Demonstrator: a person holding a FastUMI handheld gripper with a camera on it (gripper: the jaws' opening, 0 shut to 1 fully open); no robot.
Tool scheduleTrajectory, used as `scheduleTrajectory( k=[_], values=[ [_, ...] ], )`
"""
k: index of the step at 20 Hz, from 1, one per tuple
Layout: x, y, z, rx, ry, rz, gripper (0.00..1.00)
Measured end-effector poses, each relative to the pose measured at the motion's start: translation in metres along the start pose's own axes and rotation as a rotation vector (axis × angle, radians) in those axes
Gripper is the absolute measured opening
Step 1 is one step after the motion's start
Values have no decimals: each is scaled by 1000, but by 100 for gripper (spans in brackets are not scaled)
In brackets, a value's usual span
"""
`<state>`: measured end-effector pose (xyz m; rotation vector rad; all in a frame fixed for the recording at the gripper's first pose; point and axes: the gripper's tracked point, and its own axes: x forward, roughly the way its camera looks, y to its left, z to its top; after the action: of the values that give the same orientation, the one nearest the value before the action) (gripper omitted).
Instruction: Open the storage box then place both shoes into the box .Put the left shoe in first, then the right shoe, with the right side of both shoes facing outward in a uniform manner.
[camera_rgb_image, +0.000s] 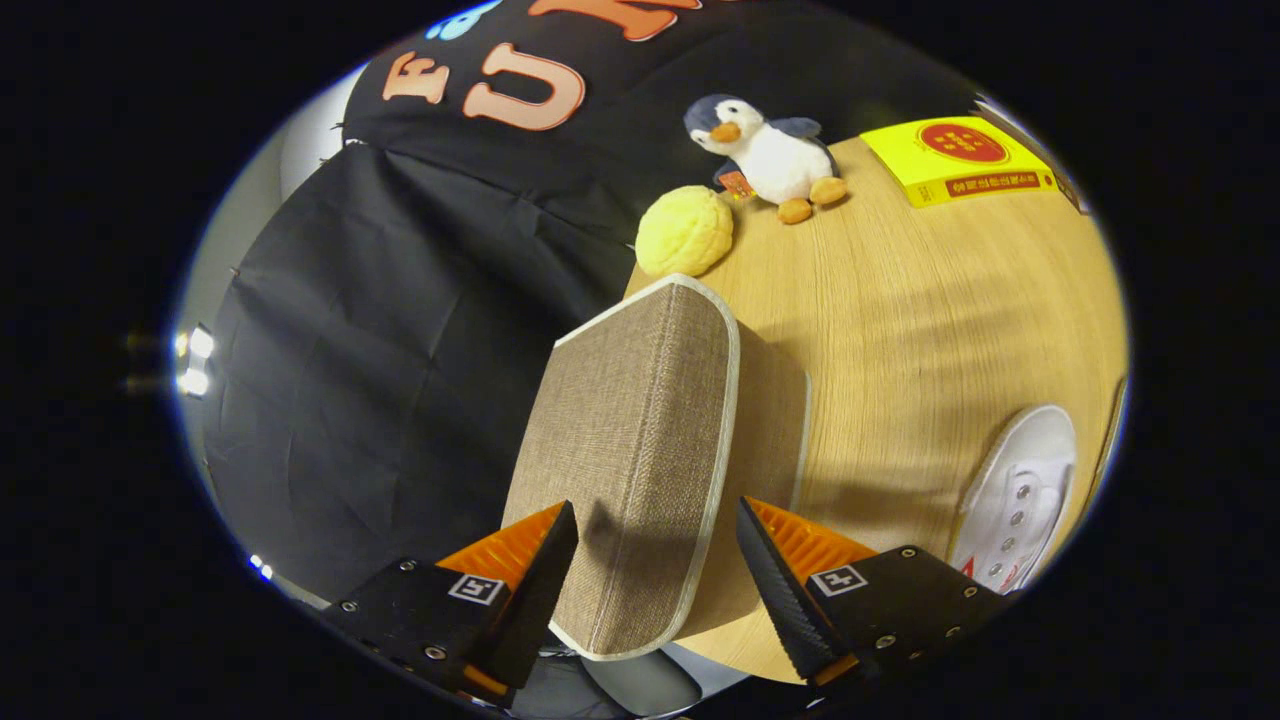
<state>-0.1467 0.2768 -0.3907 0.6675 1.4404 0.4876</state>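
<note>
Jaws: spread wide, one finger on each side of the box lid's near edge, neither clearly pressing on it; gripper (657, 560) set to straddle the lid rather than clamp it.
Box lid (625, 450): woven brown fabric with a pale trim, standing up on end between the fingers and tilted away; raised like this, probably so the box underneath is open for loading.
Storage box (775, 440): same brown fabric, only a side panel showing behind the lid; sits at the near edge of the table, inside hidden from this angle.
White shoe (1020, 495): lace-up with metal eyelets, lying on the table well to the right of the box, apart from the fingers; left or right shoe, cannot tell.
Second shoe: nothing to report.
Table (900, 300): light wood grain, carrying the box, the shoe and the clutter beyond.
Clutter beyond the box: yellow bumpy ball (684, 231) just past the lid's top; toy penguin (765, 155) next to it; yellow book (950, 160) farther right; all clear of the work.
Stage, as a judgement: opening step under way or nearly done, no shoe loaded yet.
Risk, as a judgement: lid may drop shut once unsupported.
</note>
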Motion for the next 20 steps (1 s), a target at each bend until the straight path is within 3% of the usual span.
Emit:
scheduleTrajectory(
  k=[5, 7, 8, 13, 15, 16, 20],
  values=[
    [13, 10, -6, 177, 62, 116, 95],
    [6, 14, -2, 212, 66, 142, 90],
    [2, 13, 0, 215, 63, 146, 82],
    [-32, 25, 23, 277, 22, 231, 69],
    [-46, 41, 36, 293, -34, 280, 60],
    [-48, 45, 39, 273, -52, 276, 50],
    [-35, 58, 41, 207, -71, 213, 33]
  ],
)
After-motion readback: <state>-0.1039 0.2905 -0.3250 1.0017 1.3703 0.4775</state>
